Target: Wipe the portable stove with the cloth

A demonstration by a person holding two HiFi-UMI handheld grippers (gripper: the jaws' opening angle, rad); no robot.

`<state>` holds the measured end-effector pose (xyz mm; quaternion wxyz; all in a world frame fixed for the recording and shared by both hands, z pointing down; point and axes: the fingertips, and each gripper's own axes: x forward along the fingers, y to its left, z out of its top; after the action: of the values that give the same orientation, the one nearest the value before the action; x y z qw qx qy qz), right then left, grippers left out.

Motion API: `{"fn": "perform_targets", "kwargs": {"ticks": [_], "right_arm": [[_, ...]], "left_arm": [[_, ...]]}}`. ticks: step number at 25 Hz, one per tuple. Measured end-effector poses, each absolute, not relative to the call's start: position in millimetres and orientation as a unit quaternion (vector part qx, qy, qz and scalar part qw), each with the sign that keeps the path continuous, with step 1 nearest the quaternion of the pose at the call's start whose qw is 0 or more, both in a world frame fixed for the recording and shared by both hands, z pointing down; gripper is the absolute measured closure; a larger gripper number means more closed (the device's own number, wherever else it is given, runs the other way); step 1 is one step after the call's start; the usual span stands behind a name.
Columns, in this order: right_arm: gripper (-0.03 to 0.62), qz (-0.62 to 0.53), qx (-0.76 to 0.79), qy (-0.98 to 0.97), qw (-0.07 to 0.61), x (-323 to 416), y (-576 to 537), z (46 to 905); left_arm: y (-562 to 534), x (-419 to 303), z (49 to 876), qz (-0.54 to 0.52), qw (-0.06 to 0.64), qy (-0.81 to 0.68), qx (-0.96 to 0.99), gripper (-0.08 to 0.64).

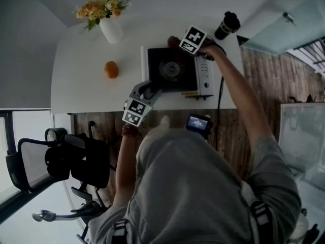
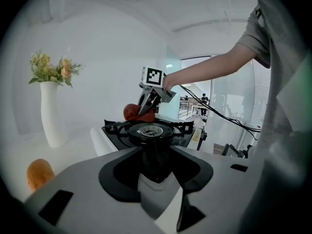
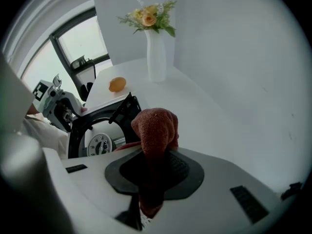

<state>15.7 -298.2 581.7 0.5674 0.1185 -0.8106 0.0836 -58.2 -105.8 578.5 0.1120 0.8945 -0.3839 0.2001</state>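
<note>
On table [image 1: 86,90], right half: portable stove [image 1: 175,70]. Orange [image 1: 111,69] left of it, flower vase [image 1: 110,29] behind orange. Tumbler [image 1: 227,25] behind stove's far-right corner. My left gripper [image 1: 152,89] at near-left corner; my right gripper [image 1: 177,42] at far edge, cloth [image 3: 156,126] between its jaws

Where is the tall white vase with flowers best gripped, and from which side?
Probably at the slim middle of the tall white vase, coming level from the side: it stands upright, and the yellow flowers block the way from above.
</note>
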Motion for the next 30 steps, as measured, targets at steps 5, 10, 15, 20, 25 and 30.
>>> {"fn": "perform_targets", "kwargs": {"ticks": [5,10,15,20,25,30], "right_arm": [[0.514,0.044,0.102,-0.792,0.601,5,-294,584],[0.515,0.029,0.09,-0.783,0.614,-6,-289,586],[0.515,0.027,0.072,-0.796,0.601,-33,-280,583],[0.518,0.025,0.057,-0.799,0.599,-77,-264,583],[0.518,0.026,0.061,-0.807,0.587,-78,-264,584],[0.515,0.073,0.103,-0.85,0.511,-65,-269,572]], "left_arm": [[-102,-54,583,0.225,0.113,-0.367,0.895,0.362],[-102,-55,584,0.222,0.114,-0.36,0.899,0.362],[-103,-55,583,0.22,0.119,-0.358,0.9,0.36],[-103,-51,583,0.227,0.124,-0.351,0.9,0.356],[-102,-54,583,0.221,0.123,-0.355,0.9,0.356],[-107,-63,570,0.162,0.114,-0.383,0.902,0.356]]}}
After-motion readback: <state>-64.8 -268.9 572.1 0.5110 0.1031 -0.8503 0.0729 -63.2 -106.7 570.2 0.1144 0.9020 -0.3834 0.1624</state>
